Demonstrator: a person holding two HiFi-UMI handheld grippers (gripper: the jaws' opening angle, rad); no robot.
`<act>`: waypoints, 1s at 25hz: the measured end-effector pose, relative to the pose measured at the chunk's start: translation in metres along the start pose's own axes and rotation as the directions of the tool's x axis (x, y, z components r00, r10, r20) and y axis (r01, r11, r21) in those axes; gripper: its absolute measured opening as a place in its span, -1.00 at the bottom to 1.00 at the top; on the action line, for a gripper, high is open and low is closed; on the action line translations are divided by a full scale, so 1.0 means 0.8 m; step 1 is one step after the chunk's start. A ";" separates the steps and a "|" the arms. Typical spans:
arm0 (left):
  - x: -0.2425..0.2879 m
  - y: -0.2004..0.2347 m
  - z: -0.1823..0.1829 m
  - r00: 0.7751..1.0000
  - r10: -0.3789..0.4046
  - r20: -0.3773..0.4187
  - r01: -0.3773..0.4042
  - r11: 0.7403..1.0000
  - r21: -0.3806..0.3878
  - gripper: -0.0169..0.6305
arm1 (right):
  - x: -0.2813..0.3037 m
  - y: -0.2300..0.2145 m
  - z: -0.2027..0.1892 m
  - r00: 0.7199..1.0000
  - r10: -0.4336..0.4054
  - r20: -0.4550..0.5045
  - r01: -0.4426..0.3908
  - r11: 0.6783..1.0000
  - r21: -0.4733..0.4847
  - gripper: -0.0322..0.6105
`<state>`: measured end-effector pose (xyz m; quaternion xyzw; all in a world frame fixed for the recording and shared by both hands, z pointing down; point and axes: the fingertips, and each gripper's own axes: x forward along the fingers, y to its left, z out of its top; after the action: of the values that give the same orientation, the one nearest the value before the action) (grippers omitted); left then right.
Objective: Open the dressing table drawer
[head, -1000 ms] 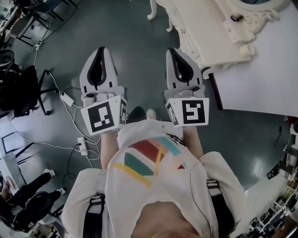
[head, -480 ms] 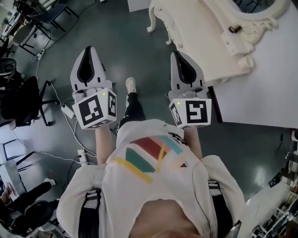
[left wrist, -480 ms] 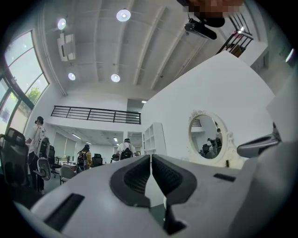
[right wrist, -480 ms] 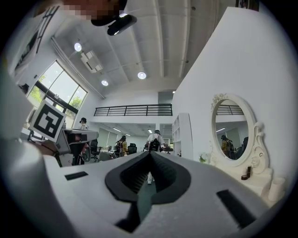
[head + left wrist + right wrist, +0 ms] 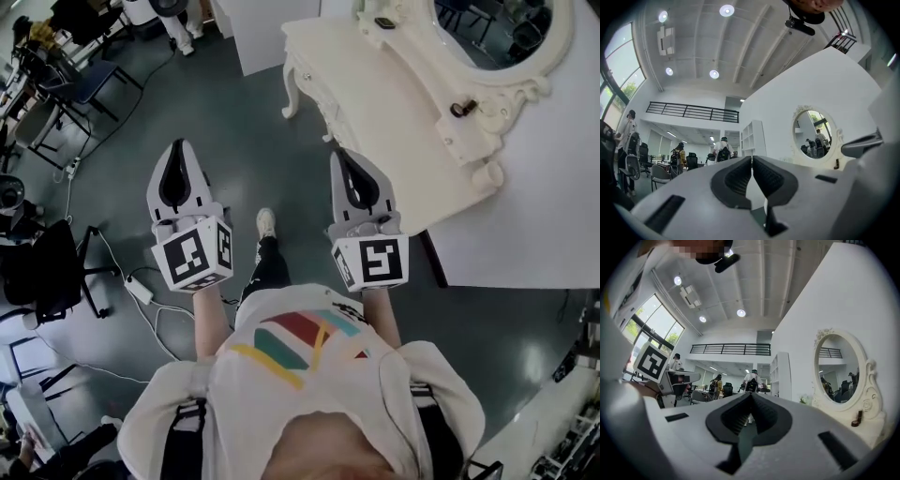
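1. Now we hold both tools out ahead of us over the grey floor (image 5: 253,131), side by side and well apart, each marker cube turned toward our chest.
2. Our left tongs (image 5: 178,148) sit left of centre in the head view. The jaws are together, the pads meet at the tip, and nothing lies between them.
3. Our right tongs (image 5: 345,156) sit right of centre, jaws likewise closed on nothing. In the head view the tip lies just beside the front edge of the bench (image 5: 375,103).
4. That cream bench fills the upper right of the head view, with one curved leg (image 5: 292,94) showing at its near corner.
5. We cannot make out the drawer itself, only the carved front edge.
6. An oval mirror (image 5: 502,28) stands at the back of the bench, and a small dark object (image 5: 459,109) rests at its base.
7. In each gripper view the mirror appears at the right, beyond the closed tips.
8. A pale shoe (image 5: 266,222) shows on the floor between the two tools, and a black chair (image 5: 47,277) stands at the left edge.
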<state>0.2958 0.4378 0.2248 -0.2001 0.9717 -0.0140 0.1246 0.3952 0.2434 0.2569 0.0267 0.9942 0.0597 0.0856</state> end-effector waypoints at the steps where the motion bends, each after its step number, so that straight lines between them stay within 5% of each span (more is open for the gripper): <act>1: 0.015 -0.001 -0.012 1.000 -0.011 -0.015 0.011 1.000 -0.008 -0.91 | 0.016 -0.001 -0.007 1.000 0.007 -0.002 -0.007 1.000 0.011 -0.90; 7: 0.105 0.010 -0.058 0.995 -0.072 -0.066 0.069 0.997 -0.037 -0.91 | 0.123 0.014 -0.030 0.998 0.052 -0.032 -0.052 0.999 0.006 -0.90; 15: 0.249 0.051 -0.071 0.994 -0.109 -0.030 0.106 0.991 -0.086 -0.91 | 0.301 0.006 -0.032 0.996 0.079 -0.036 -0.080 0.997 -0.012 -0.90; 25: 0.429 0.088 -0.098 0.980 -0.200 -0.021 0.196 0.973 -0.118 -0.91 | 0.471 -0.026 -0.050 0.999 0.012 -0.051 -0.013 1.000 -0.014 -0.90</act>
<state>-0.0557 0.3663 0.2138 -0.3027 0.9480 0.0268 0.0949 0.0164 0.2421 0.2302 0.0307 0.9954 0.0679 0.0601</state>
